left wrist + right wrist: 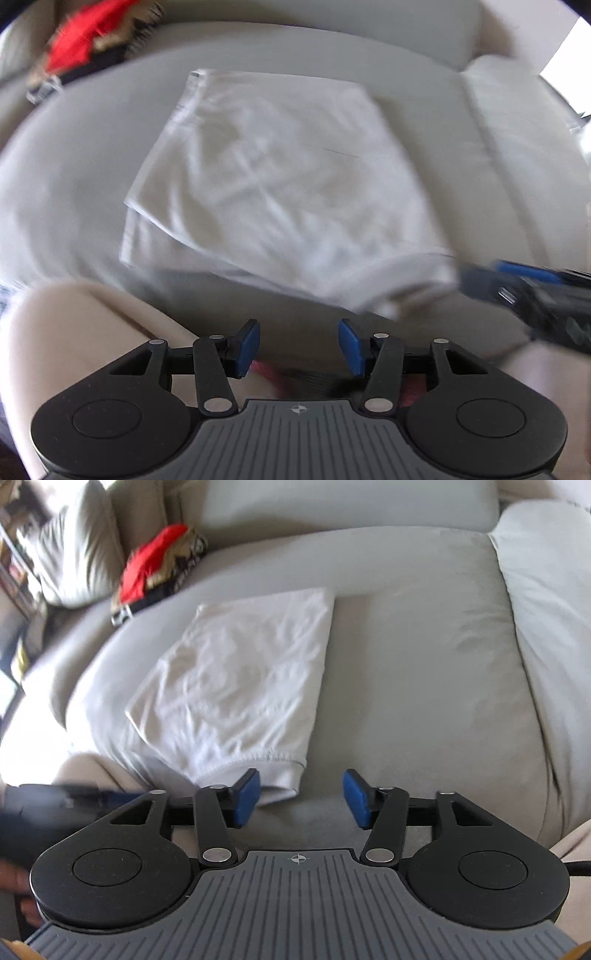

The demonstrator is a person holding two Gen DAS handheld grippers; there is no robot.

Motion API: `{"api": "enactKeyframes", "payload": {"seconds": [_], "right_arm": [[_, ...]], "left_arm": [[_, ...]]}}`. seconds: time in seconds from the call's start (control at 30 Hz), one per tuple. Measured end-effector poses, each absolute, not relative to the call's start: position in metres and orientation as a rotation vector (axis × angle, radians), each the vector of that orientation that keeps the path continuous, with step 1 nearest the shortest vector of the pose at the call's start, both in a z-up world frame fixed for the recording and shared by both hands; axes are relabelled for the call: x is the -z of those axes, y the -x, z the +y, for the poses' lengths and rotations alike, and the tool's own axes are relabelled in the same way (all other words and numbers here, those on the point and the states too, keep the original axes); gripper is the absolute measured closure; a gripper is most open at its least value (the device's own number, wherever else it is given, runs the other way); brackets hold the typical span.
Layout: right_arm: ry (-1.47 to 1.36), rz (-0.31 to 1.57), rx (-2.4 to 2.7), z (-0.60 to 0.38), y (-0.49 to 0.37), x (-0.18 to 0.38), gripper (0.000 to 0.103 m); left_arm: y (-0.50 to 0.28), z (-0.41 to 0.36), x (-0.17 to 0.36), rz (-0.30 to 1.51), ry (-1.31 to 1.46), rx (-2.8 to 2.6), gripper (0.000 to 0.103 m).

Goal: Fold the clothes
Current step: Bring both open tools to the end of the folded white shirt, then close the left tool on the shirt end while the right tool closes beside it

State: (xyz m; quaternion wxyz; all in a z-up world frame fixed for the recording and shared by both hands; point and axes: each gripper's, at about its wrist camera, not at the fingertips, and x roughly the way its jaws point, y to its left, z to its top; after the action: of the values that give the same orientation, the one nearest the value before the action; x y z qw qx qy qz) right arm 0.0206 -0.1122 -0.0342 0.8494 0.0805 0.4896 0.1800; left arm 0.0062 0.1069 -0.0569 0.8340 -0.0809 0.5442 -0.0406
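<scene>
Both pairs of tongs are hanging open and empty over a grey sofa seat (424, 672); the left tongs (298, 345) are sitting just short of the seat's front edge, while the right tongs (301, 797) are hovering beside the near hemmed corner of a white T-shirt (236, 686), the left pad overlapping that corner in the view, though contact cannot be judged. The shirt is lying flat on the cushion as a neat, wrinkled rectangle, layers showing along its left edge; this garment is looking folded, or one fold from finished. Farther back, a heap of red, tan and dark clothes (155, 565) is waiting at the seat's rear left, apparently unfolded; the bulk of the job is probably lying there. A pale cushion (546, 590) is flanking the right.
</scene>
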Motion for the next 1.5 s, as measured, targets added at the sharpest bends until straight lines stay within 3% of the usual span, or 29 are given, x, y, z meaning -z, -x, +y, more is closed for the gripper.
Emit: {"api": "enactKeyframes", "payload": {"seconds": [0.07,0.13,0.33,0.5,0.6,1.1,1.3,1.5], "right_arm": [[-0.225,1.025,-0.378,-0.117,-0.026,0.031,0.043],[-0.279,1.019,-0.373,-0.122,-0.032,0.029,0.034],[-0.385,1.021,-0.37,-0.129,-0.05,0.033,0.033],[-0.442,1.035,-0.356,-0.131,-0.061,0.042,0.033],[-0.41,1.044,-0.332,-0.125,-0.066,0.046,0.033],[-0.393,1.055,-0.344,-0.112,-0.079,0.055,0.033],[-0.458,1.061,-0.352,-0.118,-0.091,0.063,0.033],[-0.611,1.12,-0.381,-0.131,-0.111,0.089,0.038]], "left_arm": [[0.0,0.118,0.048,1.126,0.199,0.08,0.048],[0.002,0.139,0.038,1.083,0.229,0.028,0.044],[-0.017,0.198,0.021,0.971,0.261,-0.114,0.034],[-0.041,0.225,0.019,0.925,0.236,-0.19,0.034],[-0.045,0.207,0.021,0.903,0.115,-0.208,0.032],[-0.06,0.201,0.022,0.95,0.101,-0.176,0.03],[-0.076,0.24,0.028,0.954,0.346,-0.072,0.027],[-0.099,0.264,0.062,1.077,0.588,0.094,0.027]]}}
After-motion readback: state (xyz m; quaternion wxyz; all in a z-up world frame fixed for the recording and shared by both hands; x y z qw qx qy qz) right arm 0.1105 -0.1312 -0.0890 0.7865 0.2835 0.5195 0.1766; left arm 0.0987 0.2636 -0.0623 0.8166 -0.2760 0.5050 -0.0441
